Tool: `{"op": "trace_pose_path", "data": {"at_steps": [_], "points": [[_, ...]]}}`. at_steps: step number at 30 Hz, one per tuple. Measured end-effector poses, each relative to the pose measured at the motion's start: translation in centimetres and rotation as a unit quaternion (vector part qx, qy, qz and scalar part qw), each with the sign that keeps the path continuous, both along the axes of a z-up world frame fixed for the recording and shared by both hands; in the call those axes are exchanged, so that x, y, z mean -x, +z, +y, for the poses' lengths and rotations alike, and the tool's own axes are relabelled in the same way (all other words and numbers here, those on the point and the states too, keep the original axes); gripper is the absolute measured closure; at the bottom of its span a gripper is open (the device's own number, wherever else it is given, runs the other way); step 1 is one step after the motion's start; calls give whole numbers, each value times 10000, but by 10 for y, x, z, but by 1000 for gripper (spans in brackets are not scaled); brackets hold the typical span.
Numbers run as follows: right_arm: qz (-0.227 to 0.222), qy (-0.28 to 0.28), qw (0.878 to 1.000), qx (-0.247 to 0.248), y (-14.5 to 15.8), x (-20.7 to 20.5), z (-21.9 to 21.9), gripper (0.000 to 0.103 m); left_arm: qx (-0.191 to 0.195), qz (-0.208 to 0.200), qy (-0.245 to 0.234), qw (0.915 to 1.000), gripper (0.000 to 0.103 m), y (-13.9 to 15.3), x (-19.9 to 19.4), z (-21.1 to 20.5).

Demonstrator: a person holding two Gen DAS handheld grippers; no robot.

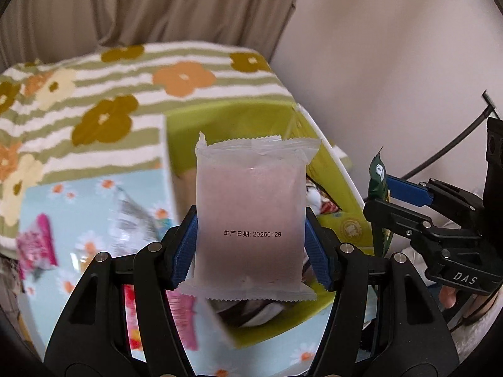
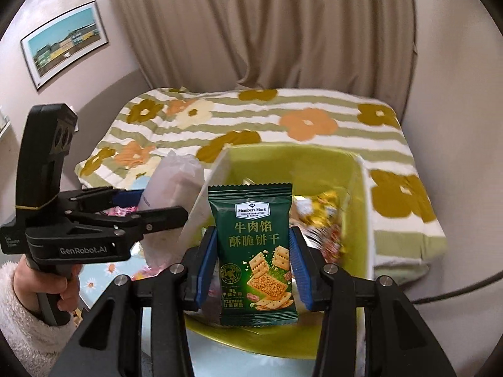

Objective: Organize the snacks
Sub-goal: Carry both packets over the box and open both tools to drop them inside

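My left gripper (image 1: 251, 245) is shut on a pale pink translucent snack packet (image 1: 251, 207) with a printed date, held upright above the green box (image 1: 226, 119). My right gripper (image 2: 253, 264) is shut on a dark green Member's Mark cracker packet (image 2: 254, 251), held upright over the same green box (image 2: 298, 163). The right gripper also shows at the right of the left wrist view (image 1: 396, 201), with the green packet (image 1: 378, 188) edge-on. The left gripper with the pink packet (image 2: 176, 185) shows at the left of the right wrist view (image 2: 138, 207). Wrapped snacks (image 2: 317, 220) lie inside the box.
A light blue daisy-print surface (image 1: 78, 220) holds pink snack packets (image 1: 34, 245) and a silvery wrapper (image 1: 132, 223). A green-striped floral blanket (image 2: 314, 122) lies behind the box. Beige curtains (image 2: 251, 31) and a framed picture (image 2: 63, 44) stand behind.
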State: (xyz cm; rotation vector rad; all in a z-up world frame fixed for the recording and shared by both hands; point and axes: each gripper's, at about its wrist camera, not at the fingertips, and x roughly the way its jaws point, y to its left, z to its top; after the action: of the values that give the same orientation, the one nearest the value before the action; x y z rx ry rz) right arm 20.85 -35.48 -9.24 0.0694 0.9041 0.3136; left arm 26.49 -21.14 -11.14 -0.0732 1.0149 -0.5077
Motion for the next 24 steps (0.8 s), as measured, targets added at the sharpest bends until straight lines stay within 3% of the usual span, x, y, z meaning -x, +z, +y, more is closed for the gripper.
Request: {"op": "trace_pose_path", "data": {"at_steps": [7, 9, 10, 11, 17, 24], "points": [[347, -192, 9989, -264, -26, -2, -28, 62, -224, 344, 56, 9991, 41, -28, -10, -27], [430, -260, 9982, -323, -32, -2, -32, 62, -223, 267, 110, 9993, 25, -27, -13, -25], [453, -289, 9980, -336, -34, -1, -35, 62, -225, 226, 134, 9994, 9, -25, -14, -24], [489, -329, 9976, -351, -36, 0, -36, 62, -245, 170, 161, 9994, 1, -23, -14, -21], [599, -465, 9969, -218, -47, 6, -40, 62, -146, 203, 392, 9989, 1, -23, -6, 7], [686, -521, 9962, -97, -60, 4, -36, 59, -393, 107, 415, 9983, 1, -22, 7, 18]]}}
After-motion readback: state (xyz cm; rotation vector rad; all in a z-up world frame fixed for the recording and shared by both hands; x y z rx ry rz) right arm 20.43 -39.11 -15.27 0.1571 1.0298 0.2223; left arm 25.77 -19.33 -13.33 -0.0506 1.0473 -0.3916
